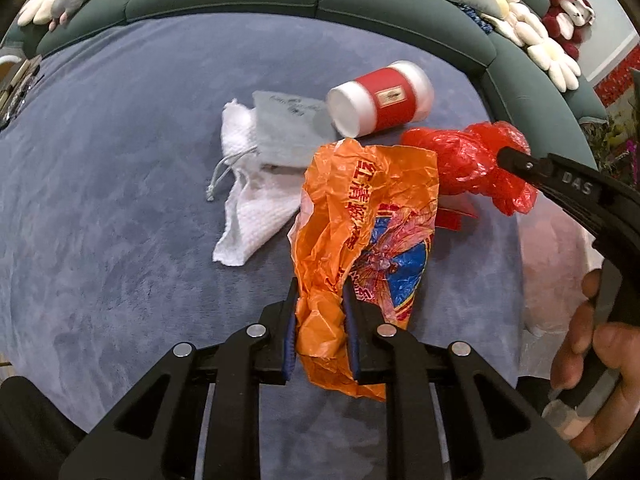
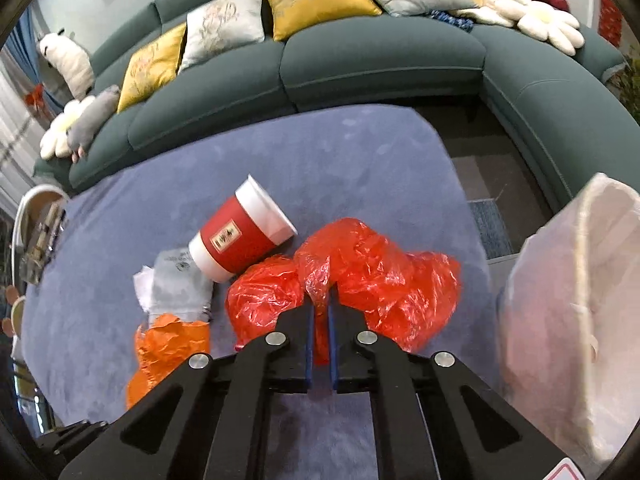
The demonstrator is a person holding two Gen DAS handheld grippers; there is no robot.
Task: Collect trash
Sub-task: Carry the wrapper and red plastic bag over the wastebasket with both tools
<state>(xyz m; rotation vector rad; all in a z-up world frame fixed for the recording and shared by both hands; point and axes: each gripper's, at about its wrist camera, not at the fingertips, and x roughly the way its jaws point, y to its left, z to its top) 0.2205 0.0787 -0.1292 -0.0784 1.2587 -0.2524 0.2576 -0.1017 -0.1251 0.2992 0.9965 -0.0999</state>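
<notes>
My left gripper [image 1: 320, 288] is shut on a crumpled orange plastic bag [image 1: 360, 216], which also shows at the lower left of the right wrist view [image 2: 168, 344]. My right gripper [image 2: 320, 300] is shut on a crumpled red plastic bag [image 2: 380, 276]; in the left wrist view the red bag [image 1: 460, 160] hangs from that gripper's tip [image 1: 506, 158]. A red and white paper cup [image 1: 380, 98] [image 2: 244, 232] lies on its side just behind both bags. A white cloth [image 1: 248, 200] and a grey drawstring pouch [image 1: 288, 128] [image 2: 180, 280] lie left of the cup.
Everything rests on a blue-grey plush surface [image 1: 120, 200] [image 2: 340, 152]. A dark green sofa [image 2: 360, 60] with cushions curves around its far side. A white bag-lined bin [image 2: 572, 292] stands at the right, beside the surface. Cluttered items [image 2: 36, 240] sit at the left edge.
</notes>
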